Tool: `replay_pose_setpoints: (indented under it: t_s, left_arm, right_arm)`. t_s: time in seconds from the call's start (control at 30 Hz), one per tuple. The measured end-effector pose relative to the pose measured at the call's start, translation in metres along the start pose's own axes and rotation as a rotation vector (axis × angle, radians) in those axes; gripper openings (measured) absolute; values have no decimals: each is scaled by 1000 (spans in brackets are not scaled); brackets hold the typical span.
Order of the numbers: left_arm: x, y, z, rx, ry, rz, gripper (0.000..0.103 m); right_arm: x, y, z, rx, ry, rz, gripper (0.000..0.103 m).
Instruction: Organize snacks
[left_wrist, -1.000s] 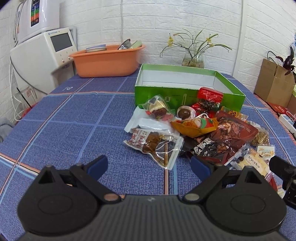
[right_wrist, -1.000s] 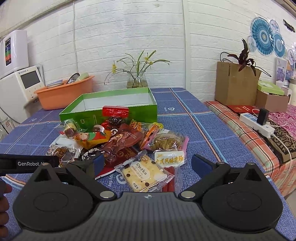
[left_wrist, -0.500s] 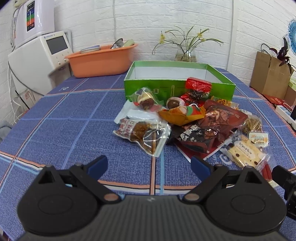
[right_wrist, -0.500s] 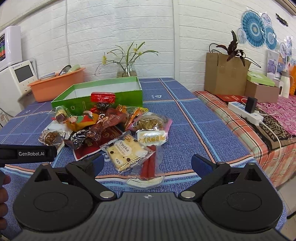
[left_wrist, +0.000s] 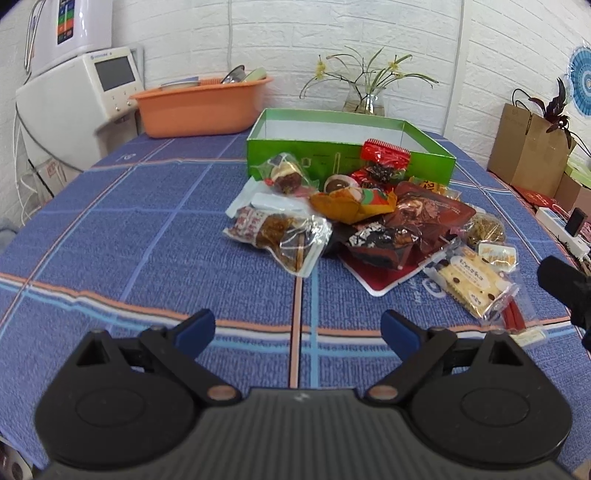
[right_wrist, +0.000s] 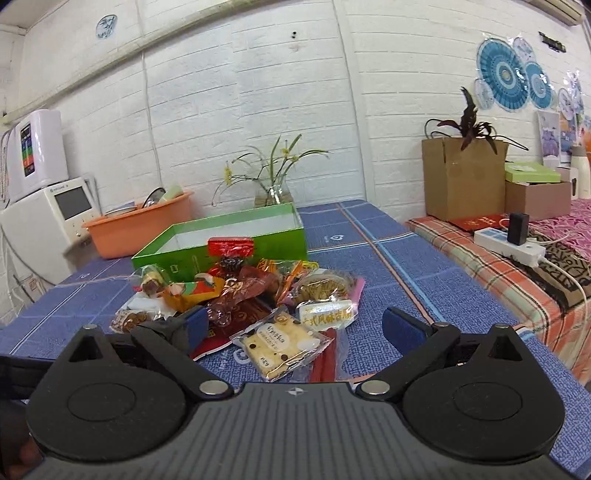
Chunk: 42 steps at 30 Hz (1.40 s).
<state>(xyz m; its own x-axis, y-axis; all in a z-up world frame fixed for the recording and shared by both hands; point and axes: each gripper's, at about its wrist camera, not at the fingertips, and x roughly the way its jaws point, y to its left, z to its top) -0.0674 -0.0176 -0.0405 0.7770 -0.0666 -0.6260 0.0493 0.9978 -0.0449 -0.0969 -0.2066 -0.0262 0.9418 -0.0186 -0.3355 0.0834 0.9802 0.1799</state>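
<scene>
Left wrist view: the left claw (left_wrist: 297, 326) is seen wide open and empty, held over bare blue checked cloth of the tabletop (left_wrist: 147, 229), well short of the pile. A heap of mixed plastic-wrapped snack packets (left_wrist: 354, 221) is piled in front of the open green cardboard box (left_wrist: 424, 158), whose white inside looks empty. Nearest this claw is the clear pouch of brown dried snack with red print (left_wrist: 280, 236). At the right edge of the pile, the clear-wrapped pale biscuit with dark chips (left_wrist: 472, 282) is laid over red sausage sticks (left_wrist: 511, 317).

Right wrist view: the right claw (right_wrist: 295, 326) is also spread open with nothing held, and is lined up over the biscuit packet (right_wrist: 284, 343). Just behind it sits a small white-and-yellow labelled sachet (right_wrist: 327, 315), and the red sticks (right_wrist: 327, 360) are partly tucked under.

Step judged: first pick is not yet made. For a clean grasp, one packet should be taken by a flat edge or crimped seal, with the pads closed across the wrapper only, so neighbours are not dragged. Loose outer packets are best cleared first, then dropped well inside the box wall. Slippery film is likely to slide if it is pinched too near a corner.
</scene>
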Motion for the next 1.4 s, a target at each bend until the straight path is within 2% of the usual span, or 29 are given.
replay_pose_setpoints:
  t_s: [0.13, 0.2, 0.3, 0.43, 0.53, 0.6, 0.67, 0.77, 0.87, 1.13, 1.4]
  left_arm:
    - [-9, 3, -4, -38, -32, -113, 93]
    - [-12, -2, -4, -15, -36, -114, 93]
    - [-11, -10, -2, 31, -12, -93, 93]
    - [-4, -13, -2, 43, 31, -139, 93]
    - [8, -16, 6, 73, 51, -58, 93]
    - [12, -10, 13, 46, 54, -4, 93]
    - [13, -3, 15, 12, 52, 17, 93]
    - [14, -1, 14, 11, 53, 46, 93]
    - [13, -4, 12, 33, 55, 45, 93]
    - [12, -8, 10, 52, 60, 33, 93]
    - [12, -12, 8, 65, 63, 32, 93]
  right_arm:
    - [2, -1, 2, 26, 61, 60, 103]
    - [4, -1, 3, 25, 85, 65, 103]
    - [0, 0, 1, 1, 76, 46, 103]
    - [-1, -3, 2, 3, 77, 18, 103]
    - [1, -6, 2, 25, 99, 8, 103]
    - [3, -7, 2, 42, 116, 0, 103]
    - [3, -8, 2, 47, 116, -15, 103]
    - [2, -7, 2, 51, 114, -35, 103]
    - [-1, -2, 4, 34, 110, -58, 103]
    - [-28, 18, 5, -114, 32, -94, 103]
    - [-22, 14, 3, -84, 66, -65, 103]
